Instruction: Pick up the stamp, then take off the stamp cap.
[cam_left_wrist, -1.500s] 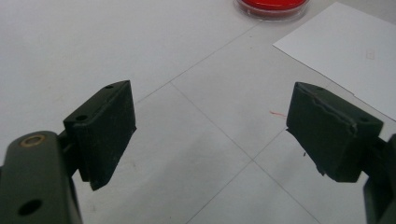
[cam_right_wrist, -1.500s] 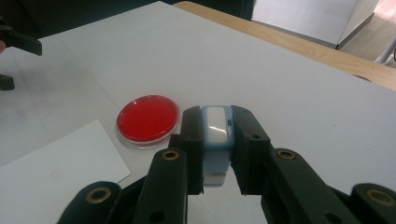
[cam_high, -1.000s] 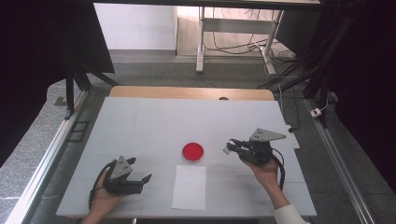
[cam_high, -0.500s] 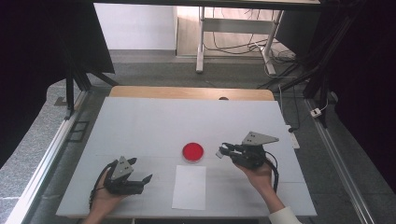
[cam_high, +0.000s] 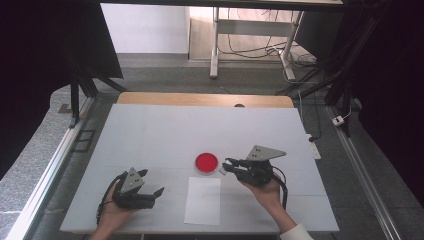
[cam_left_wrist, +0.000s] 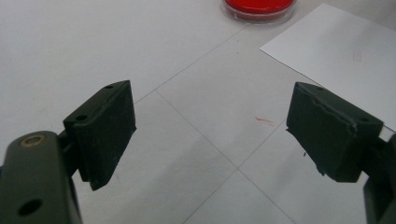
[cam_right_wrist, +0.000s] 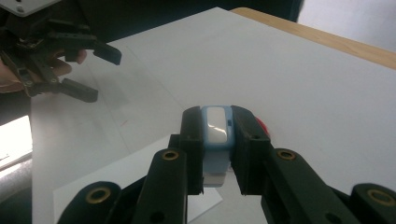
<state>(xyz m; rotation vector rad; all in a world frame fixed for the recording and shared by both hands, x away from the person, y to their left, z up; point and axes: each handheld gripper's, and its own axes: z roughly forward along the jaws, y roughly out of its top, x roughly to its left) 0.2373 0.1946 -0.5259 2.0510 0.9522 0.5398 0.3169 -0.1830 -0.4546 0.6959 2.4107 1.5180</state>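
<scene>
The tabletop (cam_high: 150, 135) is showing plain white, crossed by thin grey lines, with a pale wooden strip (cam_high: 205, 99) running along its far edge. A round dish (cam_high: 206, 162) is showing bright red inside a clear rim. The sheet of paper (cam_high: 202, 200) is lying white and unmarked. Both the left gripper (cam_high: 155, 186) and the right gripper (cam_high: 226, 166) are showing black, with grey three-cornered plates on top. The small stamp-like block (cam_right_wrist: 215, 128) between the right gripper's fingers (cam_right_wrist: 192, 135) is showing light blue with a white face.
</scene>
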